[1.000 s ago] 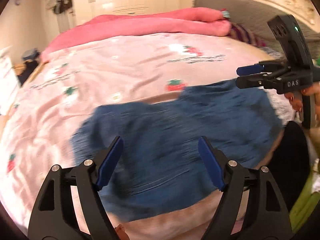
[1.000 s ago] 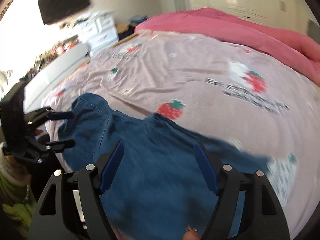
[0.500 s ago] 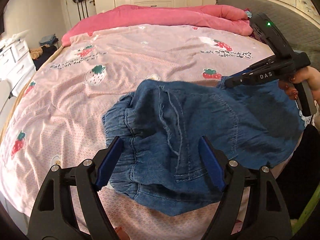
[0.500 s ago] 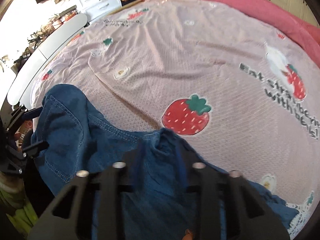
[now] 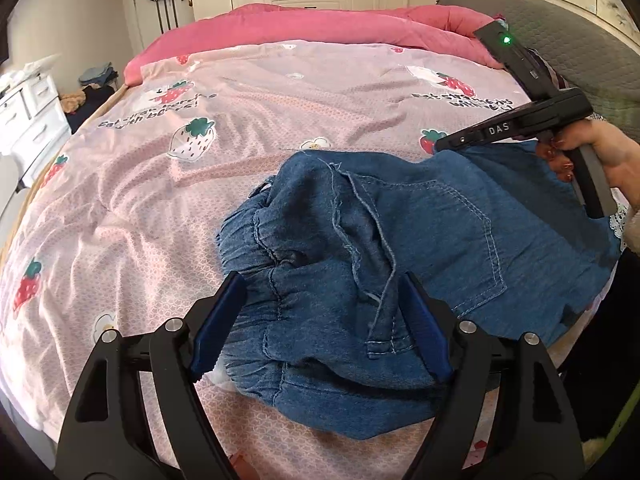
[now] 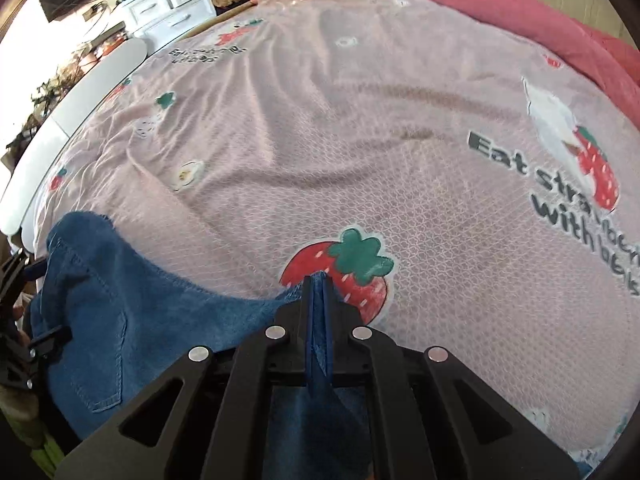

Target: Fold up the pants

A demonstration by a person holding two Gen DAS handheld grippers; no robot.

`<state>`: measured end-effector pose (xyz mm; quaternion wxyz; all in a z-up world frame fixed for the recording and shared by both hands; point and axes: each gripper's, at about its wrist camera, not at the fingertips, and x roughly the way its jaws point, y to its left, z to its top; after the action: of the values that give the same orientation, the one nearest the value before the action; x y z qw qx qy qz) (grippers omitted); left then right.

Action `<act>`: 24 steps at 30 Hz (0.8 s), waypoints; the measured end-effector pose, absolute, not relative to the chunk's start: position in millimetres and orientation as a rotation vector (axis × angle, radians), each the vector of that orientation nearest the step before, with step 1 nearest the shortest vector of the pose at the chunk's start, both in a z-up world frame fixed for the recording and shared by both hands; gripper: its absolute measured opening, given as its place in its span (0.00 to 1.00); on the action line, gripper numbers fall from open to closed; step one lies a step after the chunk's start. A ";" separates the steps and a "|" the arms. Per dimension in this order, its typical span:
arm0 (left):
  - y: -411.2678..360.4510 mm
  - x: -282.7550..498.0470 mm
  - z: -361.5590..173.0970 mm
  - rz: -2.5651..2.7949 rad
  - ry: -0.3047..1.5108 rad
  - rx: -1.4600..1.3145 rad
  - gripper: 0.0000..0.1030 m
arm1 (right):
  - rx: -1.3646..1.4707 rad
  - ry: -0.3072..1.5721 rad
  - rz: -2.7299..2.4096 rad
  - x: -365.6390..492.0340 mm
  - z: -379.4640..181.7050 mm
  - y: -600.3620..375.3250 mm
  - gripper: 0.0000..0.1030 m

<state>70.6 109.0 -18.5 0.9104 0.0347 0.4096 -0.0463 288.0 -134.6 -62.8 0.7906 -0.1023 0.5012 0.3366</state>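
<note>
Where the left wrist view is cut by its own black frame at 6 o'clock, the near hem of the denim pants [image 5: 400,248] passes out of sight beneath the left gripper [image 5: 320,320], whose blue pads stand wide apart, one on either side of the bunched elastic waistband without pressing it. The pants lie crumpled on the pink strawberry bedspread [image 5: 200,208], their long axis running from the waistband at 7 o'clock toward the fabric edge at 2 o'clock, where the right gripper [image 5: 440,147] meets it; a hand [image 5: 600,160] holds that tool's grip, partly cut off at the frame edge. A rolled pink duvet [image 5: 320,26] bounds the bed at 12 o'clock, with open bedspread from 9 to 12 o'clock. In the right wrist view, the right gripper [image 6: 318,280] is clenched on a thin fold of the pants [image 6: 120,312], pinched between its pads just beside a printed strawberry [image 6: 344,276]. The denim stretches off toward 8 o'clock, where the left gripper [image 6: 24,320] is only partly visible at the frame edge. Clear bedspread [image 6: 360,140] extends from 10 to 3 o'clock.
</note>
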 end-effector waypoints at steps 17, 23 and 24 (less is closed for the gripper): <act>109.3 60.3 1.6 -0.101 0.806 0.021 0.71 | -0.147 0.838 0.614 228.9 14.7 -238.2 0.47; 88.9 54.3 31.9 -0.146 0.735 0.043 0.71 | -0.135 0.816 0.376 209.2 13.7 -323.6 0.53; 82.7 55.1 35.2 -0.165 0.725 0.045 0.71 | -0.130 0.820 0.335 207.9 11.4 -337.5 0.53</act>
<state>55.1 82.7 35.2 0.9314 0.0219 0.3542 -0.0804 207.9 -337.5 11.4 0.9015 -0.0627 0.3964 0.1618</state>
